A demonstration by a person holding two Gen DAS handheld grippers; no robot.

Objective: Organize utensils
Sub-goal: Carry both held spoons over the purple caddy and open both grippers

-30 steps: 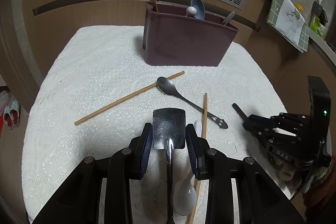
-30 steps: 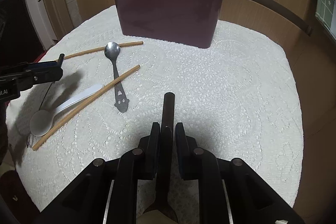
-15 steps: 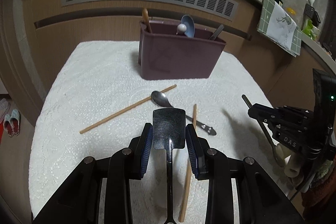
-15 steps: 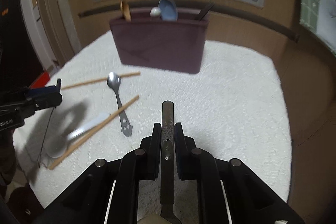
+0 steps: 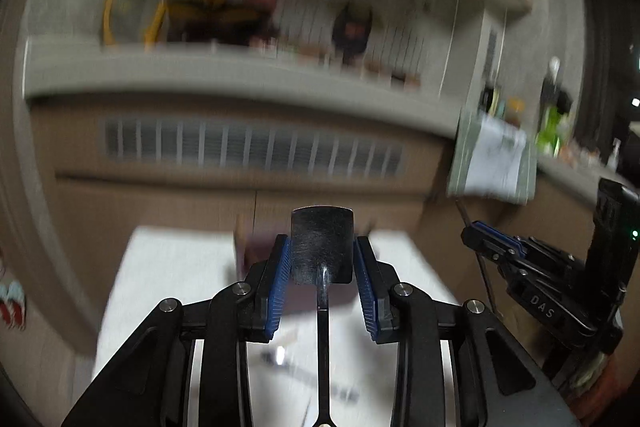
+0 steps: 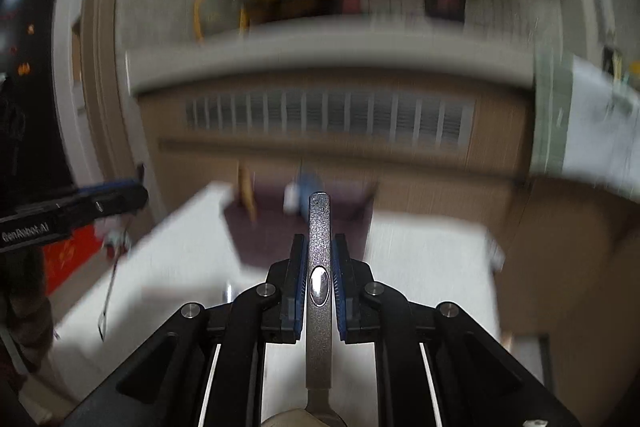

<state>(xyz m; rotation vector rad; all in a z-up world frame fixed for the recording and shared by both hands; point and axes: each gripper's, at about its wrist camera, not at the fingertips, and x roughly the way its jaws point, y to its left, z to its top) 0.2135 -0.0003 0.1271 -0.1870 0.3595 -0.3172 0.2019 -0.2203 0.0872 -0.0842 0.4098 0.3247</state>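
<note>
My left gripper [image 5: 322,251] is shut on a dark metal utensil [image 5: 322,245] by its flat wide end, its thin stem running back toward the camera. My right gripper [image 6: 319,251] is shut on a speckled grey utensil handle [image 6: 319,227] that points forward. Both are raised high above the white table mat [image 6: 432,251]. The maroon utensil holder [image 6: 296,227] stands at the mat's far edge, with a wooden piece [image 6: 246,195] and a blue spoon [image 6: 310,183] in it. It is mostly hidden behind my left fingers [image 5: 280,267]. All is blurred.
The right gripper shows at the right of the left wrist view [image 5: 532,267], and the left gripper at the left of the right wrist view [image 6: 80,207]. A blurred metal utensil lies on the mat [image 5: 280,355]. A wooden cabinet with a vent grille [image 6: 328,119] is behind.
Both grippers have lifted and tilted up with their utensils; the mat and holder have dropped low in both views and the shelf above the cabinet has come into view.
</note>
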